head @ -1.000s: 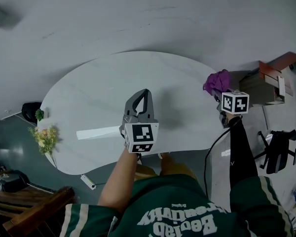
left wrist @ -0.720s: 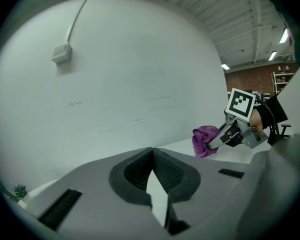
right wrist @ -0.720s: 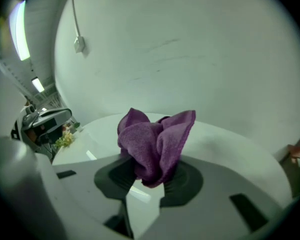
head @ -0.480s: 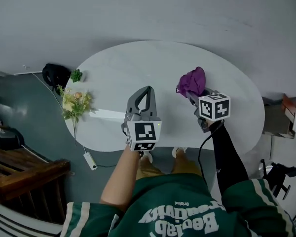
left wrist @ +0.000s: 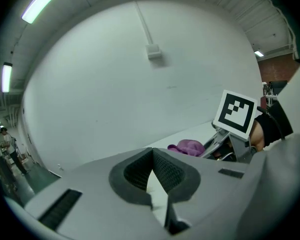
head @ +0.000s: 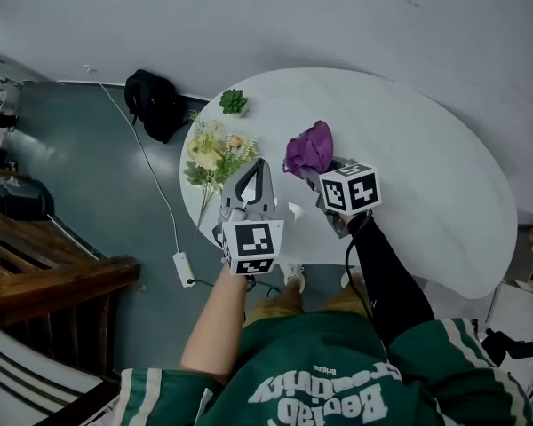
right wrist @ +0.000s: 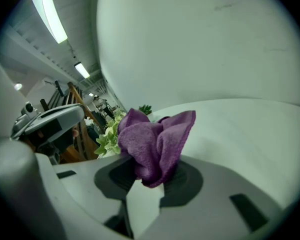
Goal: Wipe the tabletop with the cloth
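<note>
Right gripper (head: pixel 323 169) has its fingers clenched on the cloth (head: pixel 309 149), purple, bunched into a wad. The pinch is at the cloth's lower end, right between the finger pads; the rest sticks out past the fingertips in loose folds. Long axis of the wad runs roughly in line with the fingers, pointing away from the person and a bit to the left in the head view. In the right gripper view the cloth (right wrist: pixel 155 144) stands up out of the gripper (right wrist: pixel 150 176), folds fanning up and out to the right, one corner highest at the upper right.

Cloth sits over the left end of the white oval surface (head: pixel 417 167), just beside the flowers (head: pixel 215 156). Can't tell if it touches the surface. A small potted plant (head: pixel 234 102) stands near the far left edge.

Left gripper (head: pixel 264 165) is clenched with nothing between its fingers; the tips meet in the left gripper view (left wrist: pixel 152 156). It hangs at the surface's near-left edge, beside the flowers, apart from the cloth. A black bag (head: pixel 155 105) lies on the floor (head: pixel 98 176) left of the surface.
</note>
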